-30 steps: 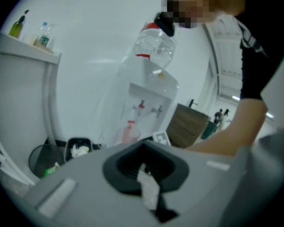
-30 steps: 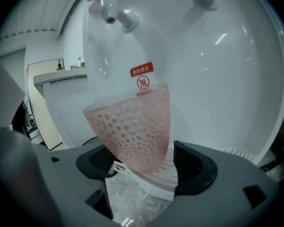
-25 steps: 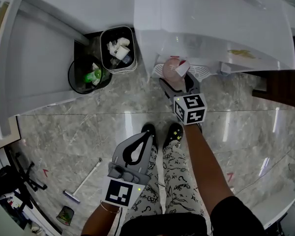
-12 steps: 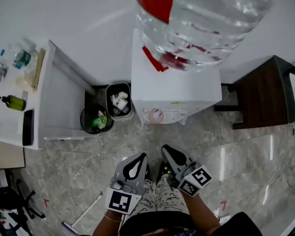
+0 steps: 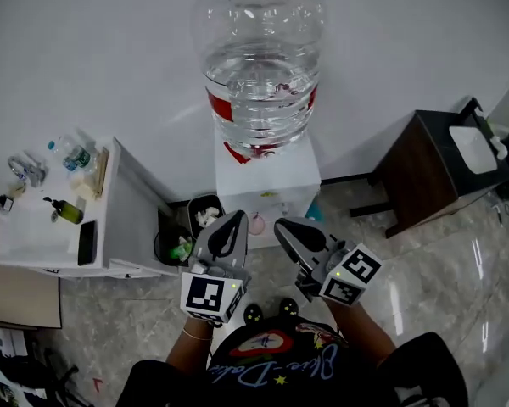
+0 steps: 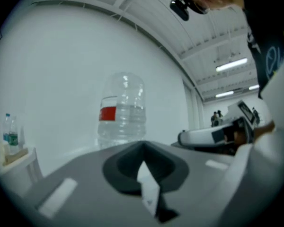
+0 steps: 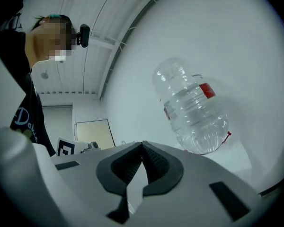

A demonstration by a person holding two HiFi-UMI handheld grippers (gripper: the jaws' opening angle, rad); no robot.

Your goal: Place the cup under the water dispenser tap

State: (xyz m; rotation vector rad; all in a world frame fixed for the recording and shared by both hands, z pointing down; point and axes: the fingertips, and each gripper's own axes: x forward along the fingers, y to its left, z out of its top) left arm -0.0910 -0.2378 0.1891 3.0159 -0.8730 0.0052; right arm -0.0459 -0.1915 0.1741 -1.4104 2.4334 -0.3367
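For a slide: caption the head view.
Left hand-held gripper and right hand-held gripper, both shut, face water dispenser with cup.

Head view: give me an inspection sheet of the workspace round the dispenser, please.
Surface: grey marble floor, bare where it shows.
Job's things: pink cup stands at the front of the dispenser; whether it is right under the tap cannot be told. Bottle on top holds water.
Clutter: two bins with rubbish left of the dispenser; small bottles on the white counter.
Grippers: left gripper shut, nothing in it; right gripper shut, nothing in it; both raised clear of the cup.
Cables: nothing seen.
Surroundings: white wall behind; dark side table at the right.
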